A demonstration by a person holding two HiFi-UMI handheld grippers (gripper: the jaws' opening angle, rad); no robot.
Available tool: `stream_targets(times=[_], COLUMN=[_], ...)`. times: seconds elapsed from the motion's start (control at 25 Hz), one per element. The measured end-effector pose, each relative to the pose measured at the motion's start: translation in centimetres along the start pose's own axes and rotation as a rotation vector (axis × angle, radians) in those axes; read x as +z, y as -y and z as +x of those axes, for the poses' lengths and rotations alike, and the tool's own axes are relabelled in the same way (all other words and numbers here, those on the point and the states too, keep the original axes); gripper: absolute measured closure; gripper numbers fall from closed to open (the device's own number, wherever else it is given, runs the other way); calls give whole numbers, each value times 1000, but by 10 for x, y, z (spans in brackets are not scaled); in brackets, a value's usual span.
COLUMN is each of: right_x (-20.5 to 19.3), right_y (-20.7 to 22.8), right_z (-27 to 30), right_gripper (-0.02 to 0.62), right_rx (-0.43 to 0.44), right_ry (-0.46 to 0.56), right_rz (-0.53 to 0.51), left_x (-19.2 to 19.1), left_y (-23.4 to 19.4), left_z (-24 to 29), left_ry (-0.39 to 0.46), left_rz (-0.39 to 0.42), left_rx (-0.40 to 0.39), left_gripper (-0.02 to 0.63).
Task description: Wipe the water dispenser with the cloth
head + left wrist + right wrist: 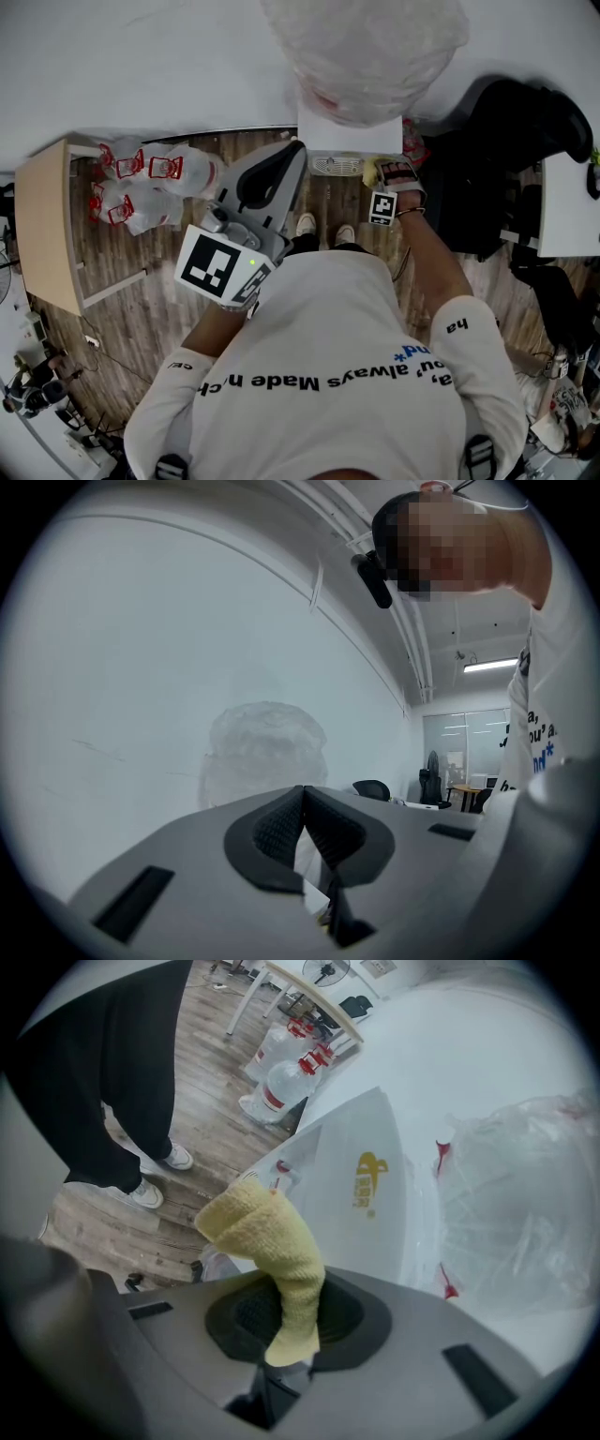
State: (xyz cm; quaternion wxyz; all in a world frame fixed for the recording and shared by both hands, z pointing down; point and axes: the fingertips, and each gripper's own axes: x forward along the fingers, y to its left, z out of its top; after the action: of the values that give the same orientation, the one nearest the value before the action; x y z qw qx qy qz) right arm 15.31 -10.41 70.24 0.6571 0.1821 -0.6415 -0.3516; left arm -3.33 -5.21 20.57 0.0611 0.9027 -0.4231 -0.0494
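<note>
**Right hand-held gripper** [286,1314]: closed on the yellow cloth [267,1241]. The jaws pinch it low down and a rolled, bunched length stands out past them.

**Left hand-held gripper** [303,797]: jaws pressed together with nothing between them. It is raised in front of the person and aimed at the wall, clear of the work.

**Location:** the cloth is at the front right corner of the water dispenser [370,1180], just below its top edge. Contact with the casing cannot be confirmed from either view. The bottle [525,1213] on top is wrapped in clear plastic film.

**Handling assessment:**
- The cloth looks like light, soft terry. It will fold and flop rather than push back, so a short overhang probably gives firmer wiping pressure than the present long one.
- The grip near one end appears secure, and slippage seems unlikely.
- The dispenser casing looks rigid, smooth and glossy, so the cloth should slide across it easily.
- The unit is tall with a bottle on top and is likely top-heavy, so light strokes are advised.

**Surroundings:** spare bottles [141,183] lie on the floor [122,319], well apart.
</note>
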Motion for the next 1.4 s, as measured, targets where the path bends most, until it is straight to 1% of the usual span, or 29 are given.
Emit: stream_targets(times=[0.44, 0.56, 0.64, 0.76, 0.88, 1.04, 1.12, 1.16, 1.24, 1.4], right_x=[-31, -43, -51, -62, -67, -74, -78, -80, -81, -82], right_y=[-3, -4, -4, -7, -13, -7, -7, -8, -8, -9], right_z=[-3, -3, -3, 0, 6, 6, 7, 8, 9, 10], right_gripper=[535, 534, 534, 534, 534, 534, 534, 534, 534, 534], right_rx=[2, 12, 22, 54, 101, 139, 156, 161, 169, 173], right_ry=[-66, -93, -114, -136, -131, -102, -89, -82, -66, -61], right_rz=[89, 164, 263, 484, 752, 1173, 1357, 1420, 1492, 1536], left_x=[-3, -3, -4, -6, -6, -7, -7, -7, -8, -11], left_y=[12, 15, 16, 16, 13, 10, 9, 8, 6, 4], left_z=[16, 20, 21, 22, 23, 23, 22, 21, 20, 19], left_ry=[-3, -4, -6, -7, -7, -12, -13, -14, -15, -19], left_rz=[-3, -7, -8, -9, -9, -11, -12, -12, -12, -16], left_rx=[-41, -51, -55, -54, -49, -42, -38, -37, -33, -27], left_gripper=[588, 588, 588, 588, 588, 588, 588, 588, 588, 588])
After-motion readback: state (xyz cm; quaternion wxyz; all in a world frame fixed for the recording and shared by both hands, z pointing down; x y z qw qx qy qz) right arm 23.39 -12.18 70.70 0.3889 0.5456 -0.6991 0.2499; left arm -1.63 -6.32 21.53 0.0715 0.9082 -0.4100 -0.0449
